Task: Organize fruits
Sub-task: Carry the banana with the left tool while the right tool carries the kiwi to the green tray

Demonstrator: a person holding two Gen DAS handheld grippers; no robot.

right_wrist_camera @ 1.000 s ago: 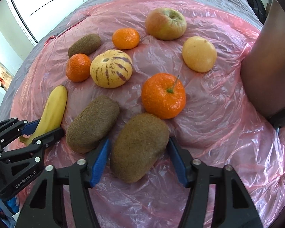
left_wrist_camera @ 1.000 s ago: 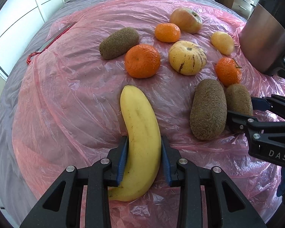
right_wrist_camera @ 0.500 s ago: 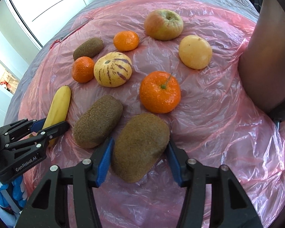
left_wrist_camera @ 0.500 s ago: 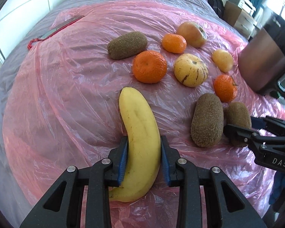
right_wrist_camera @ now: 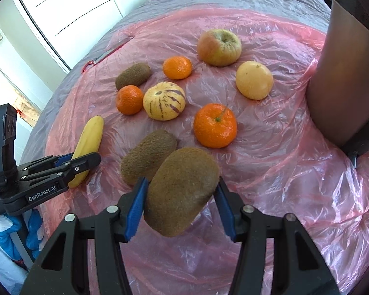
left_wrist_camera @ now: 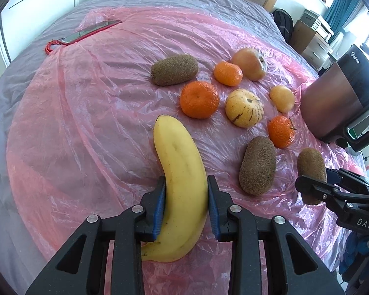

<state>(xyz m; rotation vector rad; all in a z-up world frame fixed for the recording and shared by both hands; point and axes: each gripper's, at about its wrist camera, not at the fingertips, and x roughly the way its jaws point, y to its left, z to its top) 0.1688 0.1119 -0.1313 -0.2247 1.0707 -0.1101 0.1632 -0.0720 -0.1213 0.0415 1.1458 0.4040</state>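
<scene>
My left gripper point(left_wrist_camera: 185, 196) is shut on a yellow banana point(left_wrist_camera: 180, 186) and holds it above the pink plastic sheet point(left_wrist_camera: 86, 123); it also shows in the right wrist view point(right_wrist_camera: 89, 145). My right gripper point(right_wrist_camera: 182, 196) is shut on a brown kiwi point(right_wrist_camera: 182, 189), lifted off the sheet; the kiwi also shows in the left wrist view point(left_wrist_camera: 311, 169). On the sheet lie a second kiwi point(right_wrist_camera: 148, 154), a third kiwi point(right_wrist_camera: 133, 75), three mandarins point(right_wrist_camera: 215, 125), point(right_wrist_camera: 129, 99), point(right_wrist_camera: 177, 67), a striped yellow melon point(right_wrist_camera: 164, 100), an apple point(right_wrist_camera: 218, 47) and a pale yellow fruit point(right_wrist_camera: 254, 80).
A steel pot-like appliance point(left_wrist_camera: 336, 98) stands at the right edge of the sheet. A red-edged flat object point(left_wrist_camera: 86, 33) lies at the far left on the grey bedcover point(left_wrist_camera: 184, 2). Furniture stands beyond the bed at the far right.
Both grippers have risen, each lifting its fruit: the banana and the kiwi are now off the sheet. The kiwi has parted from the second kiwi beside it.
</scene>
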